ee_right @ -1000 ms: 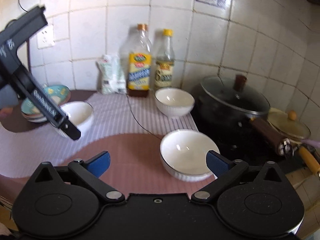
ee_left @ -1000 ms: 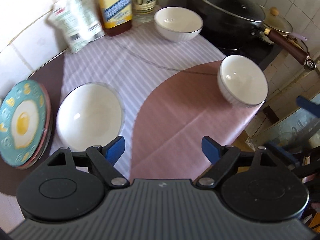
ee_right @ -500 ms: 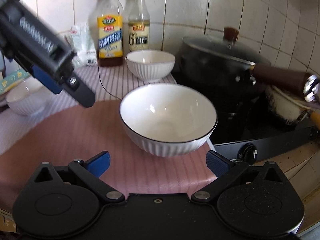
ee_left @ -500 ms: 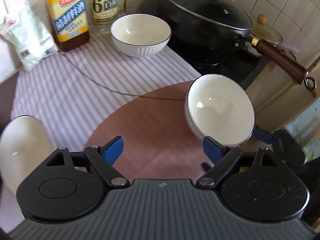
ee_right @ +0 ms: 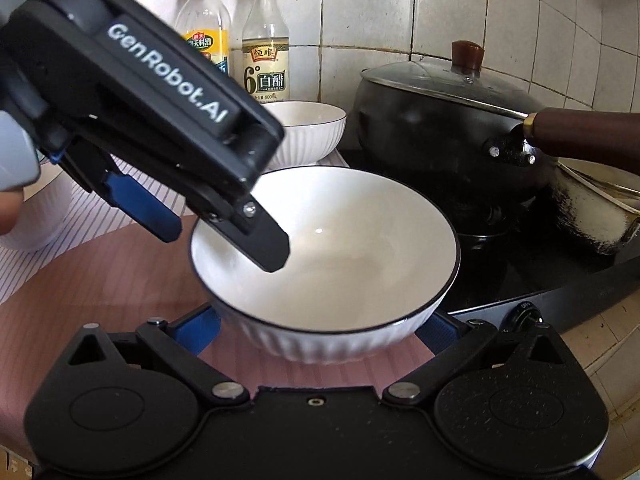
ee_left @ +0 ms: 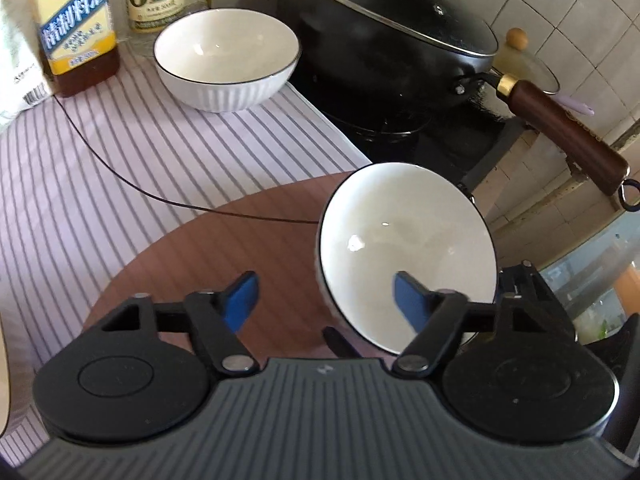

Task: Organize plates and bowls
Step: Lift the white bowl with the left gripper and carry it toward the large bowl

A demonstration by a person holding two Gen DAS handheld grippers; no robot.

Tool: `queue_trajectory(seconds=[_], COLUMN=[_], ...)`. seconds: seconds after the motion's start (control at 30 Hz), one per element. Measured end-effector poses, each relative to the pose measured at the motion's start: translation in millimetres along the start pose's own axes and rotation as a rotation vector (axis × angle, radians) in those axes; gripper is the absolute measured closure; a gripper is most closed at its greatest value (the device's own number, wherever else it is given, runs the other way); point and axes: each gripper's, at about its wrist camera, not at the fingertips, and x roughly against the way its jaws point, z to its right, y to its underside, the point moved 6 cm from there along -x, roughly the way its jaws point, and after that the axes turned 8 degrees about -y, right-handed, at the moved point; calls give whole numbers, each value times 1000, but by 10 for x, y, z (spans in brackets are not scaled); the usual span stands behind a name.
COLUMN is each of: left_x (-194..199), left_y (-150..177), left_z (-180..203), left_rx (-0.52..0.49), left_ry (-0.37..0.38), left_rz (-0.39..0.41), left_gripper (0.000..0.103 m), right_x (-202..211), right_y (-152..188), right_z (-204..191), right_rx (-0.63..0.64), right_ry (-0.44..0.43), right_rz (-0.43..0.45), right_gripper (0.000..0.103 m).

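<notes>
A white ribbed bowl with a dark rim [ee_right: 344, 248] sits on the brown mat at the counter's right end; it also shows in the left wrist view [ee_left: 412, 236]. My right gripper [ee_right: 320, 328] is open, with a blue pad on each side of the bowl's base. My left gripper [ee_left: 324, 300] is open above the bowl, its right finger over the bowl's inside and its left finger over the mat. It shows in the right wrist view [ee_right: 208, 224] reaching in from the upper left. A second white bowl [ee_left: 226, 60] stands at the back by the bottles.
A black lidded wok [ee_left: 400, 36] with a wooden handle [ee_left: 560, 132] sits on the stove right of the bowls. Two bottles [ee_left: 76, 20] stand against the tiled wall. A third white bowl [ee_right: 36, 216] shows at the left. The counter edge drops off beyond the near bowl.
Both grippers have moved in on the near bowl. The right pads now flank its base, and the left gripper has swung right until its finger hangs over the bowl.
</notes>
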Motion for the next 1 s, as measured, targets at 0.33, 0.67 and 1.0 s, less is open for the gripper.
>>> queue_trajectory(seconds=[0.33,0.67,1.0], left_x=[68,435,993], left_y=[26,68,157], left_z=[50,-32,-230], left_rx=[-50,-48,-81], left_ry=[-3,-28,-142], left_rz=[-3,1,43], left_gripper=[88,88,88], right_x=[31,218,438], right_y=[-82,-259,-593], right_z=[0,-187,-633], right_rx=[-48,-48,62], right_ry=[-16,-26,-38], right_rz=[39,12,24], right_gripper=[1,2,2])
